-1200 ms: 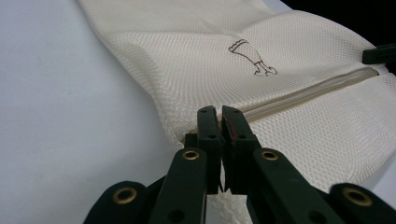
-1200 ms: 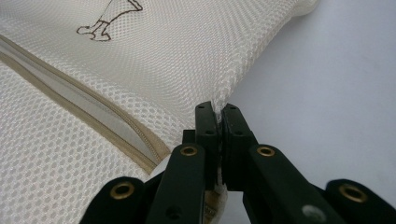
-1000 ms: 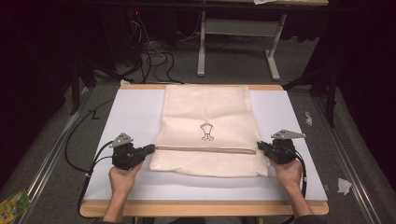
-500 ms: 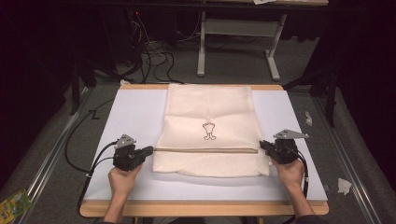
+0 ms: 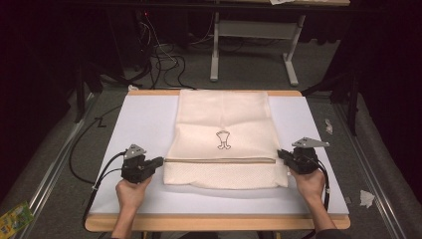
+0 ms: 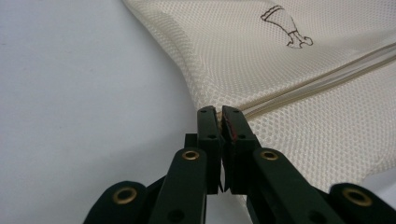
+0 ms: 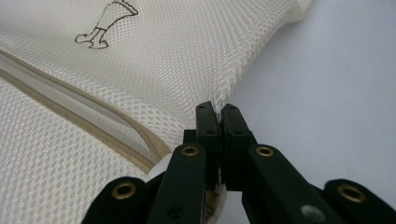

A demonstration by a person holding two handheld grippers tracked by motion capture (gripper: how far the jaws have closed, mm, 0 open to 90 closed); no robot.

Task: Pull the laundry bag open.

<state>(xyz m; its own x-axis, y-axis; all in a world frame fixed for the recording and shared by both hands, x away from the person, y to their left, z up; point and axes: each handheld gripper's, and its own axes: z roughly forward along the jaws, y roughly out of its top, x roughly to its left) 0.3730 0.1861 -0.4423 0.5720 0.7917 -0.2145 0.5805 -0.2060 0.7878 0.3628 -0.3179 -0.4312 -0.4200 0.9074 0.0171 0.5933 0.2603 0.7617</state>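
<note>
While clamped fully shut, grips the mesh bag (image 5: pixel 224 114) from both sides: with the left tool (image 5: pixel 158 162) on the edge at one end of the zipper (image 5: pixel 219 160), and with the right tool (image 5: pixel 281 153) on the edge at the other end. Lies flat on the white bench (image 5: pixel 139 119) between the two tools and reaches well ahead of them, up to the far bench edge. Just beyond the zipper line, about midway between the tools, a small printed figure (image 5: pixel 224 140). Behind the tools, the left hand (image 5: pixel 132 191) and the right hand (image 5: pixel 309 181), each with a trailing cable.

Hard to make out in both gripper views how much mesh sits inside the closed jaws; visible is fabric rising up to the tips. Covered by the tool bodies: the very ends of the zipper.

Outward from each tool, a strip of bare white surface up to the side edge of the bench; behind the hands, a free band up to the near edge. Off the bench, outward from the right tool, paper scraps (image 5: pixel 367 198) on the floor. Far ahead of both tools, loose cables (image 5: pixel 159 59) and a metal stand (image 5: pixel 249 30). Behind and outward from the left tool, a green packet (image 5: pixel 15 219) on the floor, partly cut off.
</note>
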